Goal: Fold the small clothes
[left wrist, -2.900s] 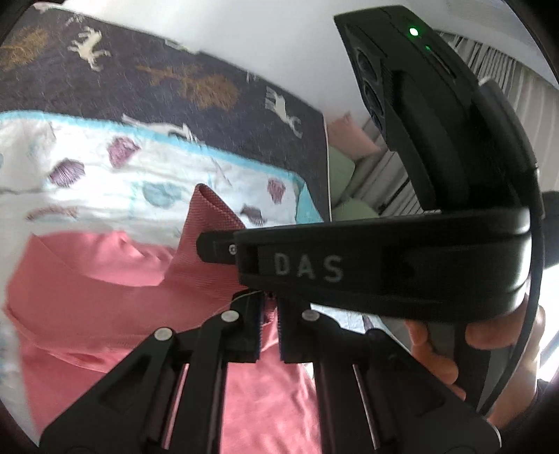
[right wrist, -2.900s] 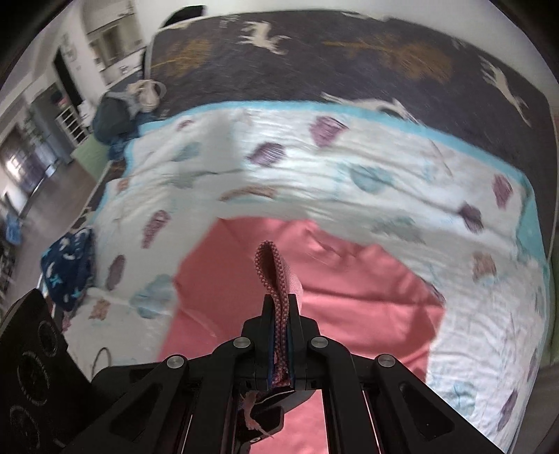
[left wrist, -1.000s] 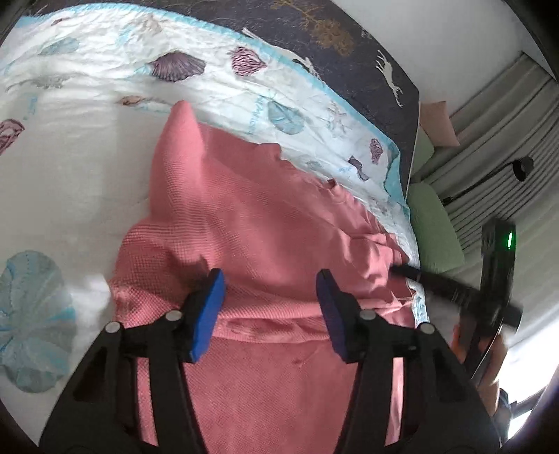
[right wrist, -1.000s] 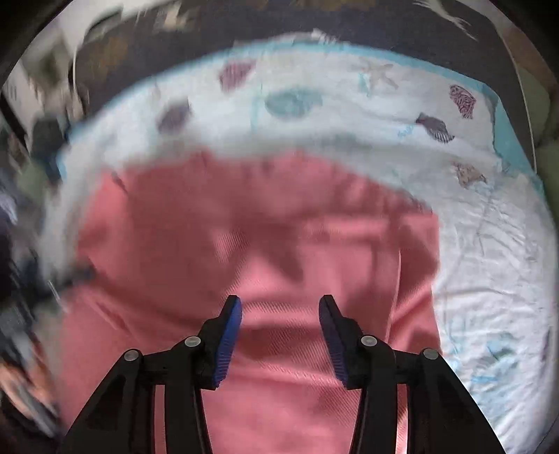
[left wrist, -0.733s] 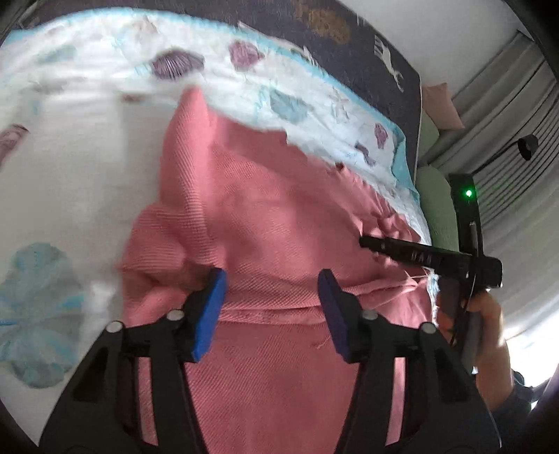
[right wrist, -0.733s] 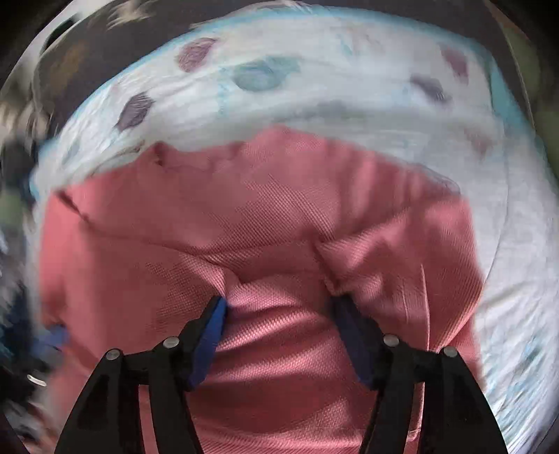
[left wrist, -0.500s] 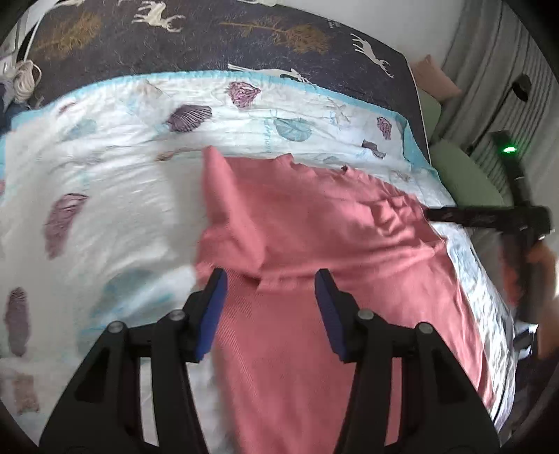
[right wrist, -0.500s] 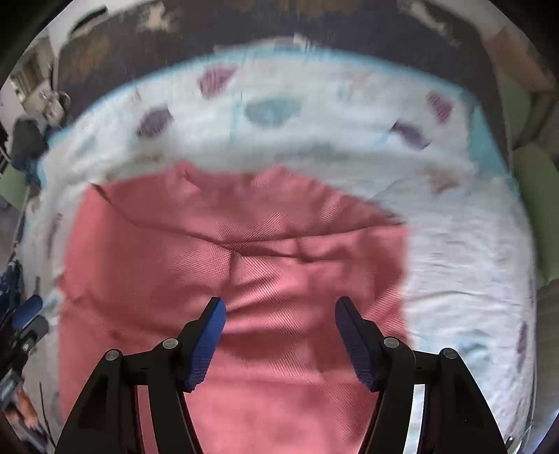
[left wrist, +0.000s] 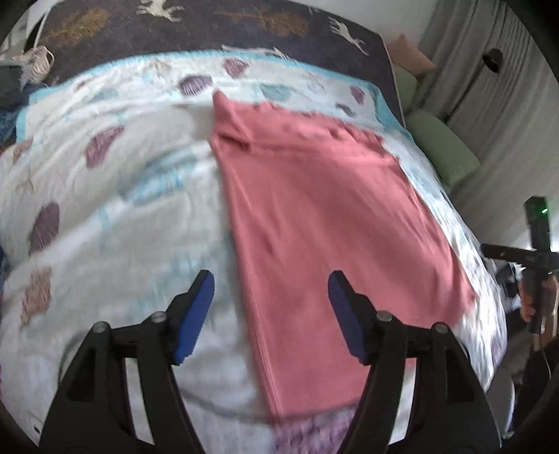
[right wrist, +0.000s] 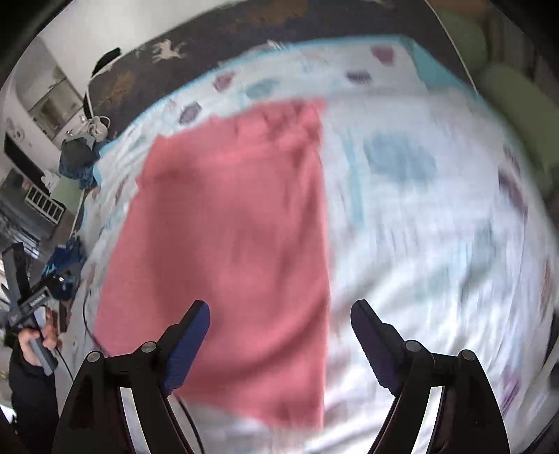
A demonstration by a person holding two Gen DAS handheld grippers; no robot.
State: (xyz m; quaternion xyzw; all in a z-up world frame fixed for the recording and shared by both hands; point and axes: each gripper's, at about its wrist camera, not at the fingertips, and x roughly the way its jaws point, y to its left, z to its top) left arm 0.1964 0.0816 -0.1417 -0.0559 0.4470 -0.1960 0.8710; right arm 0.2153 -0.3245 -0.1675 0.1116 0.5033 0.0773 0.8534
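Pink garment [left wrist: 314, 216] lies flat as a long folded rectangle on the seashell-print quilt [left wrist: 104, 195], collar end toward the dark deer-print blanket [left wrist: 209, 31]. Left gripper [left wrist: 270, 314] above the quilt, jaws wide apart, nothing between them; garment's left edge runs between its fingers. Right gripper [right wrist: 279, 342] likewise spread wide and empty, garment's right edge between its fingers. Right wrist view is motion-blurred. Green cushion [left wrist: 440, 150] beside the quilt's far right corner.
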